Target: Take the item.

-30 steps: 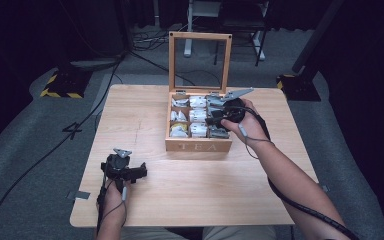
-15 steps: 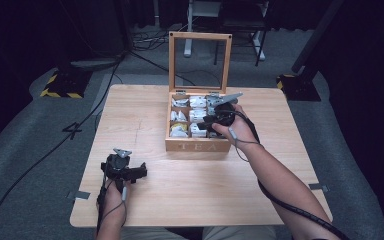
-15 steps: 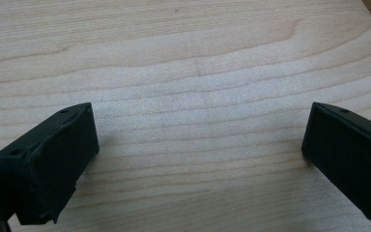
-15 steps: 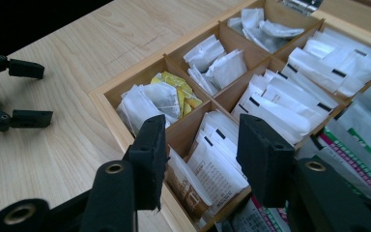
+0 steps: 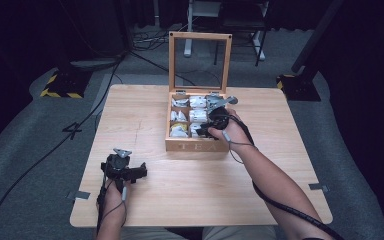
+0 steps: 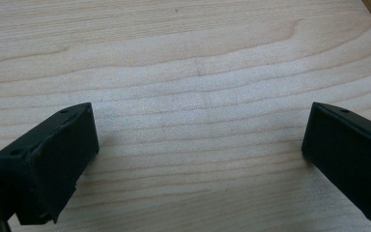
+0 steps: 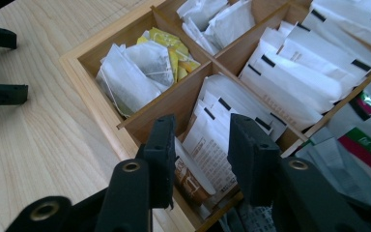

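The pale wooden worktop (image 5: pixel 180 200) carries an open wooden box (image 5: pixel 198 146) with "TEA" on its front wall and its glazed lid upright. The right gripper (image 7: pixel 198 145) dips into a front compartment, its fingers, which have just been closing, half-narrowed around white tea sachets (image 7: pixel 210 140) with unreadable print, not yet pressing. The left gripper (image 5: pixel 125 170) rests near the worktop's front, fingers wide, empty.

Right gripper (image 5: pixel 211 126) hides the near-right compartment of the light wooden tea box (image 5: pixel 196 146) from above; white paper tea sachets' (image 7: pixel 212 140) print too small to read.
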Demonstrator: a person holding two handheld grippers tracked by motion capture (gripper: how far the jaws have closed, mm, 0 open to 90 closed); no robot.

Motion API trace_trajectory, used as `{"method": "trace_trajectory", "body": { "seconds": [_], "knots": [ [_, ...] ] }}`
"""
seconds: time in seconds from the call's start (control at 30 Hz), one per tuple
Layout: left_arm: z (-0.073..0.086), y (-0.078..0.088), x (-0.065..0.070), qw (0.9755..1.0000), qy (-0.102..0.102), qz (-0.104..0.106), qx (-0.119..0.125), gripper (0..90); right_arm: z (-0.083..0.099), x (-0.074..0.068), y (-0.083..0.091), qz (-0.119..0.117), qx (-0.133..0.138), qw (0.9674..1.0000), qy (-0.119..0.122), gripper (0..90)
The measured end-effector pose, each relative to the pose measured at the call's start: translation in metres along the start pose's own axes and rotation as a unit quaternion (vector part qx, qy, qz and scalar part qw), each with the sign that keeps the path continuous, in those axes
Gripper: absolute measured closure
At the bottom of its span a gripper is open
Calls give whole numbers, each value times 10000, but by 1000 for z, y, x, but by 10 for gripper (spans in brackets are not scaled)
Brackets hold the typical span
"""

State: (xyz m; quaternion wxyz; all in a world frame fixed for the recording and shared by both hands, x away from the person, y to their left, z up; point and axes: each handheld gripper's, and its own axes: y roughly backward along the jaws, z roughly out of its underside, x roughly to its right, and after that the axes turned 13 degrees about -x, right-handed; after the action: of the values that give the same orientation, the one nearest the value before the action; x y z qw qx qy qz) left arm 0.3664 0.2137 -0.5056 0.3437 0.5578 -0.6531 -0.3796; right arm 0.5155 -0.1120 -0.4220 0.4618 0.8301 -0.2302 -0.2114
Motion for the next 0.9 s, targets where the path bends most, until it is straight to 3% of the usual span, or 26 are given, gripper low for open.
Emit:
{"method": "trace_trajectory", "body": {
  "seconds": [0.4, 0.57, 0.7, 0.9],
  "knots": [
    [0, 0, 0, 10000, 1, 0, -1, 0, 2, -1, -13, -101, -133, 9997, -205, 693],
    [0, 0, 0, 10000, 0, -1, -1, 0, 3, 0, -16, -191, -233, 9989, -347, 804],
    [0, 0, 0, 10000, 1, 1, 1, 0, 1, -3, -15, -178, -358, 9991, -162, 900],
    [0, 0, 0, 10000, -5, -1, 4, 0, -4, -11, -9, -47, -225, 9997, 112, 900]
  ]
}}
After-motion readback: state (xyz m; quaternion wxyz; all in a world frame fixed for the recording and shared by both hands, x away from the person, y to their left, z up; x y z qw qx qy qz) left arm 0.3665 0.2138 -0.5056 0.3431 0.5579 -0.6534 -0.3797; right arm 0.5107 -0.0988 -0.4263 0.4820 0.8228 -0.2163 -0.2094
